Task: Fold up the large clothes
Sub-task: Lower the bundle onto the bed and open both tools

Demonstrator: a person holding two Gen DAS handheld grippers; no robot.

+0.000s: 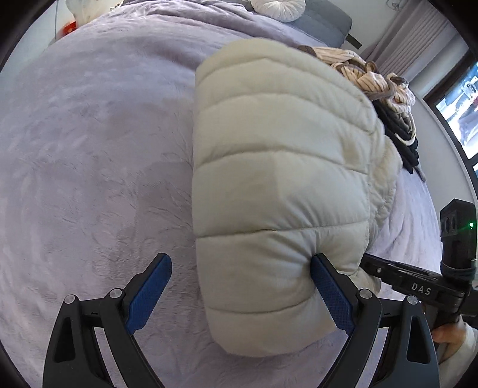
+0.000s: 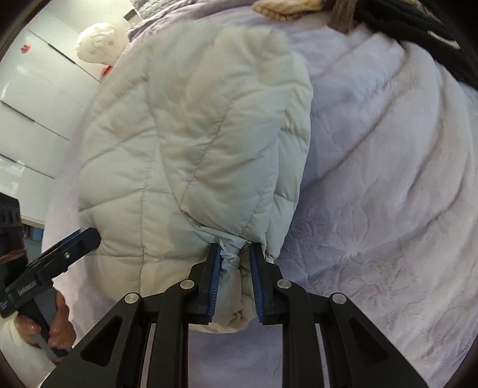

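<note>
A pale cream quilted puffer jacket (image 1: 277,167) lies folded into a thick bundle on a lilac fleece bedspread (image 1: 89,149). My left gripper (image 1: 240,262) stands wide open around the bundle's near left corner. Its right pad (image 1: 328,295) leans against the fabric, while the left pad (image 1: 149,292) is off it. In the right wrist view the jacket (image 2: 194,134) fills the middle. My right gripper (image 2: 233,249) is shut on a bunched bit of the jacket's near edge. Each tool shows in the other's view: the right gripper's body (image 1: 412,286) and the left gripper's finger (image 2: 80,238).
A heap of striped beige and black clothes (image 1: 382,89) lies beyond the jacket on the right. A round white cushion (image 1: 277,9) and a grey pillow (image 1: 325,24) sit at the bed's head. White wardrobe doors (image 2: 30,89) stand to the left, a screen (image 1: 460,113) to the right.
</note>
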